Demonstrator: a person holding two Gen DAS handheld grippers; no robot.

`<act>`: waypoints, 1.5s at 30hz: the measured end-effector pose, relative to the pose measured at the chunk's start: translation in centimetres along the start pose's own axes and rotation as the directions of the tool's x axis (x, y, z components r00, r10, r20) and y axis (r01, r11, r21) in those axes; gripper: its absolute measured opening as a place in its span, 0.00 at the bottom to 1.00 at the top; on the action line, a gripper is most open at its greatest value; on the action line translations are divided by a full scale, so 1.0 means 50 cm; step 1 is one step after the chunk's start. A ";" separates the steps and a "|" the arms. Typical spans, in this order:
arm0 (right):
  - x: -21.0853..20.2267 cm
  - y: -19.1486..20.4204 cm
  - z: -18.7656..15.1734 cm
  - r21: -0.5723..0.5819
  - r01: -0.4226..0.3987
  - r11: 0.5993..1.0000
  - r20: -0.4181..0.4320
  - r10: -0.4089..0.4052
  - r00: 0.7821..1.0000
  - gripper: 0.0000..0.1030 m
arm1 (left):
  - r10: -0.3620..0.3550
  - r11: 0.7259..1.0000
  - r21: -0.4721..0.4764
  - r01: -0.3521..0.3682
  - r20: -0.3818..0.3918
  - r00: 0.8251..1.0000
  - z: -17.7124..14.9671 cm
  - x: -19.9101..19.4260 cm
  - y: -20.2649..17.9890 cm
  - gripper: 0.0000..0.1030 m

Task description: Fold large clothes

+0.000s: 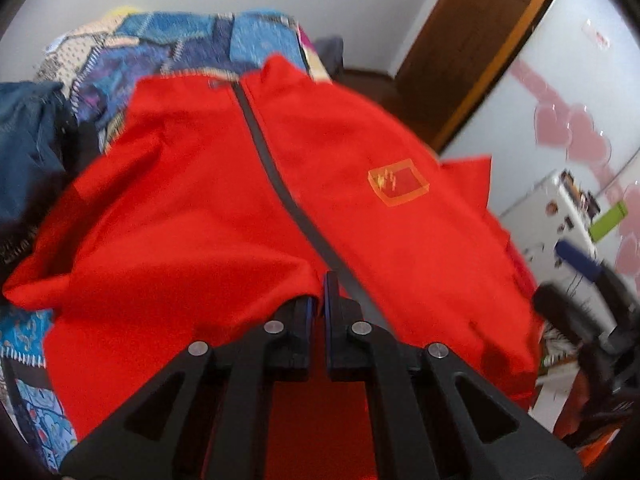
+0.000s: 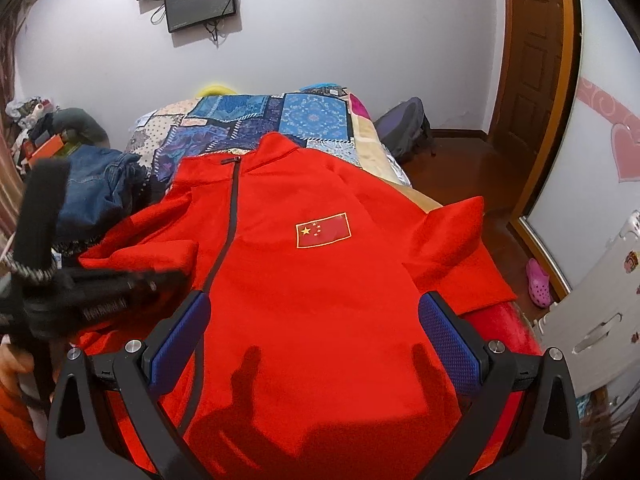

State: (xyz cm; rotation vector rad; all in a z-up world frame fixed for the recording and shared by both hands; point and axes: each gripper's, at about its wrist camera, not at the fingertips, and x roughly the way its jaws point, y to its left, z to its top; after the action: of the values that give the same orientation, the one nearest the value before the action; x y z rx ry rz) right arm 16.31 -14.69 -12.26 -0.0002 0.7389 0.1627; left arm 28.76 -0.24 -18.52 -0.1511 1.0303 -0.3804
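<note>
A red zip jacket (image 2: pixel 320 280) with a flag patch (image 2: pixel 323 230) lies front-up on the bed, collar at the far end. Its right sleeve (image 2: pixel 460 248) hangs out over the bed's edge. Its other sleeve (image 2: pixel 148 252) is folded in over the chest. In the left wrist view my left gripper (image 1: pixel 320 292) is shut, and a fold of the red jacket (image 1: pixel 224 208) drapes over its left fingertip beside the zip. In the right wrist view the same gripper shows as a dark blur (image 2: pixel 120 284). My right gripper (image 2: pixel 316 344) stands wide open above the jacket's lower front, holding nothing.
A patchwork bedspread (image 2: pixel 256 120) covers the bed. Crumpled jeans (image 2: pixel 96 192) lie left of the jacket. A grey backpack (image 2: pixel 404 128) sits on the floor by a wooden door (image 2: pixel 532 80). A white cabinet (image 2: pixel 592 320) and a pink shoe (image 2: pixel 538 280) are on the right.
</note>
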 end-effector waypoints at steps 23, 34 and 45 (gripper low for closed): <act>-0.008 0.194 0.060 -0.292 -0.169 0.941 0.019 0.182 0.983 1.00 | 0.370 0.927 -0.201 -0.317 0.345 0.863 -0.107 -0.378 0.188 0.61; 0.115 0.413 0.000 -0.489 -0.402 0.774 -0.310 0.277 0.909 1.00 | 0.551 0.807 -0.397 -0.437 0.243 0.798 -0.246 -0.443 0.361 0.66; 0.215 0.541 -0.093 -0.563 -0.496 0.661 -0.536 0.166 0.828 0.97 | 0.566 0.754 -0.478 -0.451 0.123 0.815 -0.356 -0.410 0.430 0.66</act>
State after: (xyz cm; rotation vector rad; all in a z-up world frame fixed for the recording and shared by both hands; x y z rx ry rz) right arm 17.04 13.33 -21.36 -0.6421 1.1010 0.8311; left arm 9.25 28.36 -17.51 -0.2961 0.8339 0.3791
